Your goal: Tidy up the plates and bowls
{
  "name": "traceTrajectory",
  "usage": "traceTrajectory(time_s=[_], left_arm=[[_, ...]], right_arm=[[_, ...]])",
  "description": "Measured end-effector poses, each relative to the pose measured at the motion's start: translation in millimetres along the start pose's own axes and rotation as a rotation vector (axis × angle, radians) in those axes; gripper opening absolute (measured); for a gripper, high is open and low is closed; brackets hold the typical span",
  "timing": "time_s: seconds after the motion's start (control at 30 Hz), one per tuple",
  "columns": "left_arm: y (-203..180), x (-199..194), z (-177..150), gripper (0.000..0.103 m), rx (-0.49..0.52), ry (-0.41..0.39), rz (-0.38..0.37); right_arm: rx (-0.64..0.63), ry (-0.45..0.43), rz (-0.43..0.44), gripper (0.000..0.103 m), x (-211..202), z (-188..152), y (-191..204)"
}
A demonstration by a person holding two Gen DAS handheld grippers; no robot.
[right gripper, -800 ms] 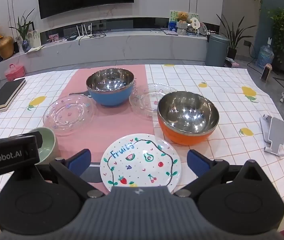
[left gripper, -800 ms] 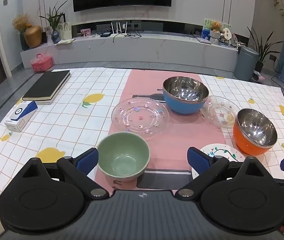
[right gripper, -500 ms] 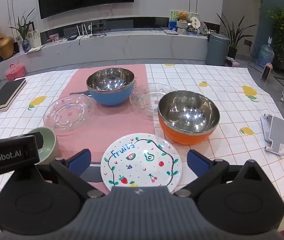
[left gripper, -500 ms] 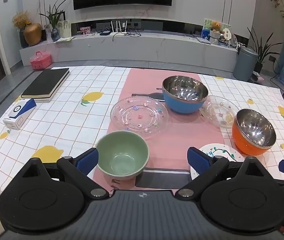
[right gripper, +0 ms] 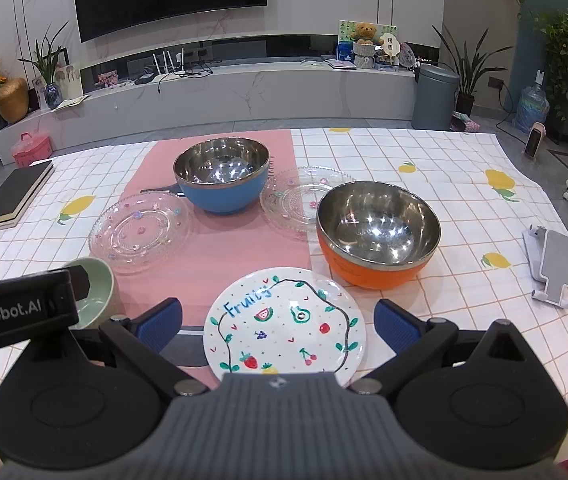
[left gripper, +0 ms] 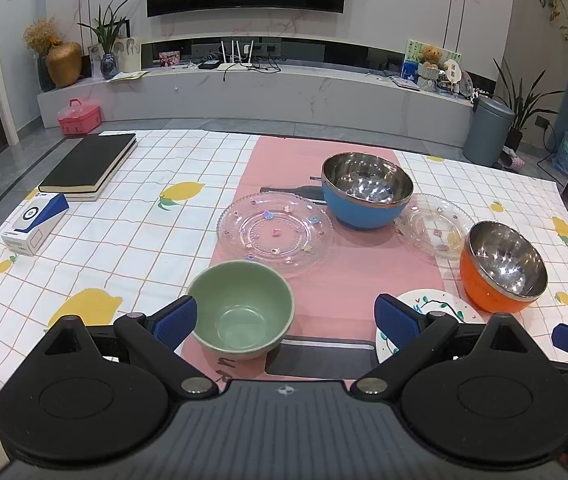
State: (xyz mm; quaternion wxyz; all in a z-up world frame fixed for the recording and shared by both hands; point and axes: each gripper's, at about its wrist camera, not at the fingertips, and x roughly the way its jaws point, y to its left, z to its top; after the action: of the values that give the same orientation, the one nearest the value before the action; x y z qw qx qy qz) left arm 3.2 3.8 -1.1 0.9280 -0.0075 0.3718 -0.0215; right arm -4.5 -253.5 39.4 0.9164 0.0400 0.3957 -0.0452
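Across our lemon-print tablecloth (left gripper: 123,240), both grippers hover wide open and empty: our left gripper (left gripper: 285,317) frames the pale green ceramic bowl (left gripper: 240,315), our right gripper (right gripper: 277,325) the white fruit-painted plate (right gripper: 284,324).

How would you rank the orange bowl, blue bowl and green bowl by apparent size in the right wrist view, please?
1. Orange bowl, nearest to the camera.
2. Blue bowl, farther back, so their true sizes may match.
3. Green bowl, partly hidden by the left gripper; uncertain.
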Motion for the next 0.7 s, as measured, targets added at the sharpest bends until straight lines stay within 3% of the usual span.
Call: traceTrajectory(time_s=[0.7], left_arm=[[-0.8, 1.9, -0.8, 0.103, -0.009, 0.005, -0.003]], right_arm=[[0.011, 0.016, 0.009, 0.1, 4.2, -1.0, -1.2]])
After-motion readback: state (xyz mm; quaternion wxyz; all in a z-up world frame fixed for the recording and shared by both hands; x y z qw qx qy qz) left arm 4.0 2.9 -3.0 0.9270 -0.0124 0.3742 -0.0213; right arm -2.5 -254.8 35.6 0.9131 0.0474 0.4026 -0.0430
